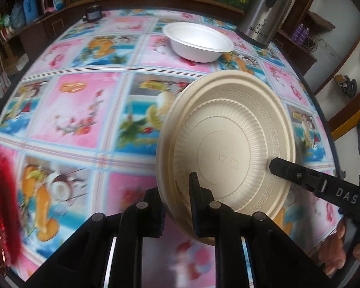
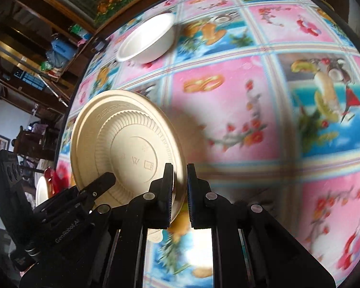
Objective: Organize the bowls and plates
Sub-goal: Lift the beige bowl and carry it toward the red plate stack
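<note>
Showing its ribbed, embossed underside, cream plate (image 1: pixel 230 144) tilts; grippers clamp rim

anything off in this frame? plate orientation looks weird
Yes: the beige plate is off the tablecloth, tilted steeply with its underside to the cameras, clamped at its rim by both the left gripper and right gripper. White bowl sits upright, nothing spilled.

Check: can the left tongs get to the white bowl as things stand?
Probably not yet. The left tongs are shut on the beige plate's rim, as are the right tongs. The tablecloth between plate and white bowl looks free.
</note>
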A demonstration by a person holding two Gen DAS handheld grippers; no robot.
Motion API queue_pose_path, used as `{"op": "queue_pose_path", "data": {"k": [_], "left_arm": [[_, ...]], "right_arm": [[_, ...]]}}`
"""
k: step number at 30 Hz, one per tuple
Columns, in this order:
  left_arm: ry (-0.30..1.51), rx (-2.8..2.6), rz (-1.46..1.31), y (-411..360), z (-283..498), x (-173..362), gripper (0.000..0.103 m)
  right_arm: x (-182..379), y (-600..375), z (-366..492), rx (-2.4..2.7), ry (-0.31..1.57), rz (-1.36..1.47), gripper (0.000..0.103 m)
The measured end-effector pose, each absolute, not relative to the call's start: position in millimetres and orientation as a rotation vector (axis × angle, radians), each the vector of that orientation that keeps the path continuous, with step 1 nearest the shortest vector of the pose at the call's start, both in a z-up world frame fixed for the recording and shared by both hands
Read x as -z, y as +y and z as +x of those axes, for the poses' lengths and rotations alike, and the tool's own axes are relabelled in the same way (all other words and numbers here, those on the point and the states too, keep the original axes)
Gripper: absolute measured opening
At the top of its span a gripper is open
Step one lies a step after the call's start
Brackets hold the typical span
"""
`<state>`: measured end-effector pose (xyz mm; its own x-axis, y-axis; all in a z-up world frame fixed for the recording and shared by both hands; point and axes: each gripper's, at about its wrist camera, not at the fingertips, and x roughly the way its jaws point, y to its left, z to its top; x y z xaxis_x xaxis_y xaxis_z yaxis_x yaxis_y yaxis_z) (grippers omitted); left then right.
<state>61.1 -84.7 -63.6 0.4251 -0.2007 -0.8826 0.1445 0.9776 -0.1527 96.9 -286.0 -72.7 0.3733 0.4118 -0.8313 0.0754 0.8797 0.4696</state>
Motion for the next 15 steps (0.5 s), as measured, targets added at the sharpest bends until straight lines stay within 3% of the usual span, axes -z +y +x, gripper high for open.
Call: {"op": "queue_pose_path", "data": {"k": [15], "left_arm": [[1.003,0.127,-0.037,-32,27,55,0.016]], "right_arm": [[62,-222,69,-0.325,1.164,0.472,0.01]]}}
